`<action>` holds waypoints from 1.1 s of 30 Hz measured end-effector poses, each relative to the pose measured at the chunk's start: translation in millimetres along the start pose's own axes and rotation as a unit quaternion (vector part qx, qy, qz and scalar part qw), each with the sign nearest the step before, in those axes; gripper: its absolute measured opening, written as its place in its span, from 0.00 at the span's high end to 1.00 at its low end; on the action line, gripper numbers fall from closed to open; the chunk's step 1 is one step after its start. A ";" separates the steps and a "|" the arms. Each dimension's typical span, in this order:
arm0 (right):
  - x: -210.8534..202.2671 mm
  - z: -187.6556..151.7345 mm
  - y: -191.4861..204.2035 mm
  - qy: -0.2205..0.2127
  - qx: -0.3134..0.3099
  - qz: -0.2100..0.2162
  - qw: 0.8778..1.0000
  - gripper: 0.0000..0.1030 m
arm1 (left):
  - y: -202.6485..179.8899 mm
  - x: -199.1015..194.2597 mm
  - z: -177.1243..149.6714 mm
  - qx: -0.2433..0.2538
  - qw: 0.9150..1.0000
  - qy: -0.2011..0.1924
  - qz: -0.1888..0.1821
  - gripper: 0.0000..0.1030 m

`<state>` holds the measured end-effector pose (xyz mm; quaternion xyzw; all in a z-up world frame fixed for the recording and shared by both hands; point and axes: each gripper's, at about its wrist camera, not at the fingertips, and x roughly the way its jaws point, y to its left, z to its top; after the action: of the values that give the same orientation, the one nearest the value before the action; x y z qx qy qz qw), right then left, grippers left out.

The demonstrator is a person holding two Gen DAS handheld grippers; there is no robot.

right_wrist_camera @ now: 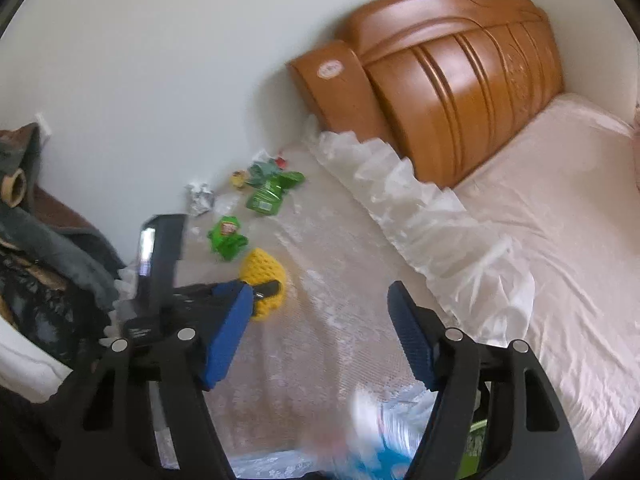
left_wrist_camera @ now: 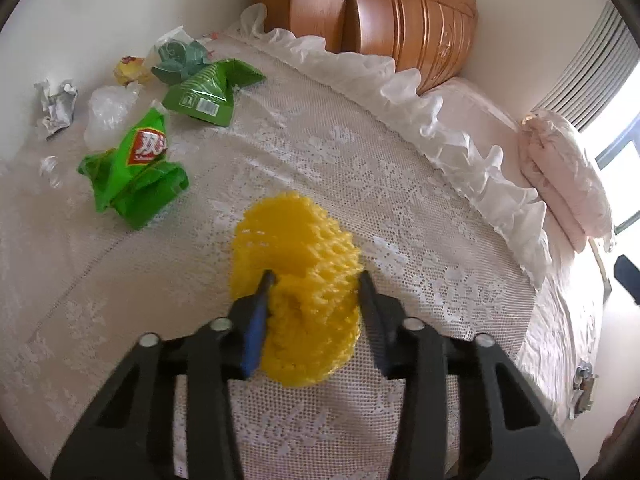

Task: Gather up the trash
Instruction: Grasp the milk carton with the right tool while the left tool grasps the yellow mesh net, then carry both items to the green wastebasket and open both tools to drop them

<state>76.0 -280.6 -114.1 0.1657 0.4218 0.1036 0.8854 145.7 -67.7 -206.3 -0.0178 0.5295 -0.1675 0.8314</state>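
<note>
Left wrist view: the left gripper [left_wrist_camera: 316,276] has its two black fingers around a yellow foam fruit net [left_wrist_camera: 296,268]. The fingers sit on each side of the net and seem to touch it, but the net also lies on the lace bed cover [left_wrist_camera: 360,168]. It looks like the grab is just being made, not a lift yet. Farther off on the cover, close to the wall, more trash waits: a green chip bag [left_wrist_camera: 134,176], a second green wrapper [left_wrist_camera: 212,88], a dark green wrapper [left_wrist_camera: 178,60], a small yellow wrapper [left_wrist_camera: 128,70], a crumpled paper ball [left_wrist_camera: 56,106] and a clear plastic bag [left_wrist_camera: 106,112]. None of these is touched.

Right wrist view: the right gripper [right_wrist_camera: 320,296] is wide open with its blue pads far apart, and it holds nothing. It hangs over the bed cover. The yellow net [right_wrist_camera: 264,270] shows past its left finger, with the tip of the left gripper on it. Low in this view there is a blurry white and blue thing [right_wrist_camera: 384,424]; it may be a bag for the trash, but I cannot tell.

So the job looks like it is near the start. One piece is being picked up, and about six more pieces are left by the wall.
</note>
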 end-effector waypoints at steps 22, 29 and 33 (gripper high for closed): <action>-55.9 -71.8 11.5 0.007 0.036 -0.102 0.994 0.05 | -21.2 -110.5 -49.7 0.076 0.993 -0.057 -0.068 0.78; -88.9 -94.1 6.7 0.002 0.044 -0.158 0.987 0.02 | -72.4 -136.7 -87.1 0.130 0.985 -0.049 -0.105 0.78; -107.8 -108.6 -9.8 -0.001 0.067 -0.180 0.981 0.02 | -114.1 -140.5 -108.4 0.179 0.975 -0.040 -0.127 0.78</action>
<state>-75.5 -302.2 -104.9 0.1458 0.4497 -0.0861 0.8770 -33.9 -117.5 -107.4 0.0576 0.4509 -0.3633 0.8133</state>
